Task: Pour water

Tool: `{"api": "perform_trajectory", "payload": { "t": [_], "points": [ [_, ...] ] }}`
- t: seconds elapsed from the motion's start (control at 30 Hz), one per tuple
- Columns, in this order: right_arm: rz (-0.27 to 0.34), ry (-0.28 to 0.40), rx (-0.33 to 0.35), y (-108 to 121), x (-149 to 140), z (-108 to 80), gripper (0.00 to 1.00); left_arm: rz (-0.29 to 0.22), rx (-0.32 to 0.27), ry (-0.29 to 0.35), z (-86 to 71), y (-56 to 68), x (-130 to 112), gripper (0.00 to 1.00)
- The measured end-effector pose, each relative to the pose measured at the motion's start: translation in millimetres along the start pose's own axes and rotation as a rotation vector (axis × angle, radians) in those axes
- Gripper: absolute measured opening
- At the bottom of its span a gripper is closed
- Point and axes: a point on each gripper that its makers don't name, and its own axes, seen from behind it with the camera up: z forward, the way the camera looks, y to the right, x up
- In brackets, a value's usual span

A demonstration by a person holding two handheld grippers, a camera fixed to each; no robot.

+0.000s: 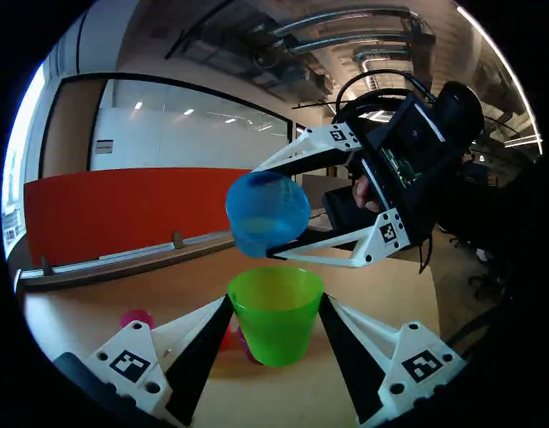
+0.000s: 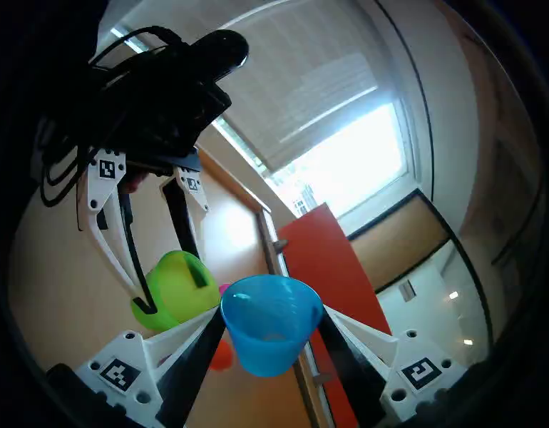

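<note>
Blue cup (image 1: 267, 212) tilted just above green cup (image 1: 276, 321); I see right gripper (image 2: 272, 315) clamping blue, left gripper (image 1: 276, 305) clamping green.

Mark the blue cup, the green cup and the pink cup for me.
blue cup (image 2: 266, 346): right gripper view, front of its outer wall.
green cup (image 1: 277, 329): left gripper view, middle of its outer wall.
pink cup (image 1: 136, 317): left gripper view, its visible top.

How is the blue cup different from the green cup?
The blue cup is tipped sideways; the green cup stands upright. The blue cup hangs above the green cup. The right gripper holds the blue cup, the left gripper the green cup. Both are plain tapered cups.
</note>
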Motion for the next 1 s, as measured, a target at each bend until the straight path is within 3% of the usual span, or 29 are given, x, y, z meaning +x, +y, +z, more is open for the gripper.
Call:
{"api": "perform_trajectory", "payload": {
  "t": [0.4,1.0],
  "points": [
    [-0.089,-0.015,-0.001,1.0,0.0,4.0,0.92,0.001,0.0,0.0,-0.5,-0.7,-0.1,0.86],
    [-0.152,-0.013,-0.001,5.0,4.1,5.2,0.92,0.008,-0.001,-0.005,-0.1,1.6,0.0,0.86]
  ]
}}
